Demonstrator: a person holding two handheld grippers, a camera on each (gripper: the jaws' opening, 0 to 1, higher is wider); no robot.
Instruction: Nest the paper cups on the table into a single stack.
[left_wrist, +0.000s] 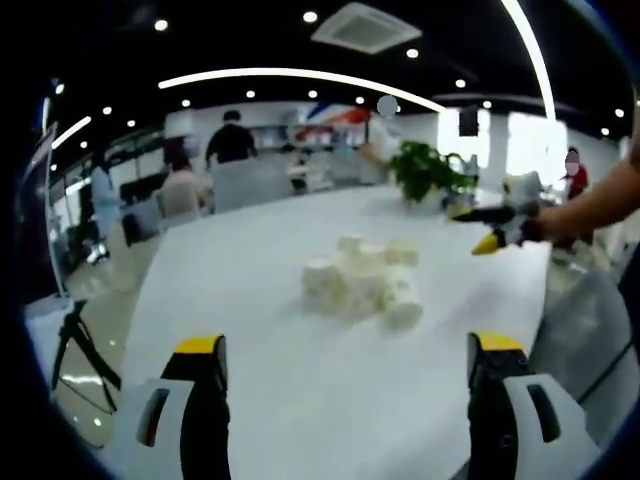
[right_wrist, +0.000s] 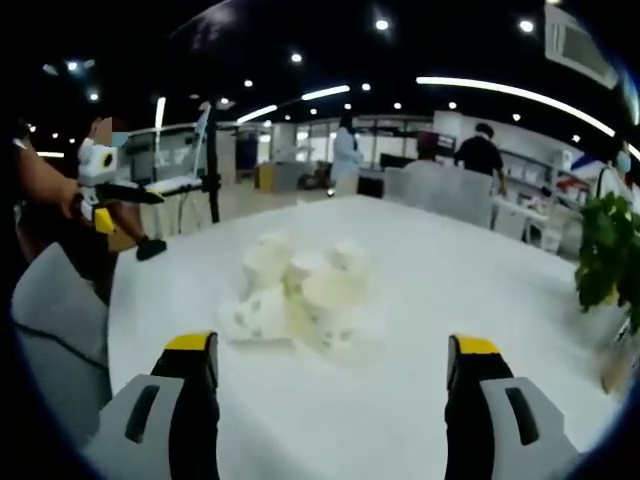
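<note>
Open office: desks (right_wrist: 520, 215), ceiling lights (left_wrist: 300, 76)

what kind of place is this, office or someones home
Most likely an open office or workspace: a long white table holding paper cups, rows of ceiling lights, a potted plant, and people at desks behind.

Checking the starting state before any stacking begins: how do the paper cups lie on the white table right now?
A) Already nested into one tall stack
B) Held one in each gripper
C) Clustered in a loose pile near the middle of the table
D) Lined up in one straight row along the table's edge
C: the paper cups sit bunched in a loose pile mid-table, some upright and some tipped, with both grippers' jaws spread wide and holding nothing.
</note>
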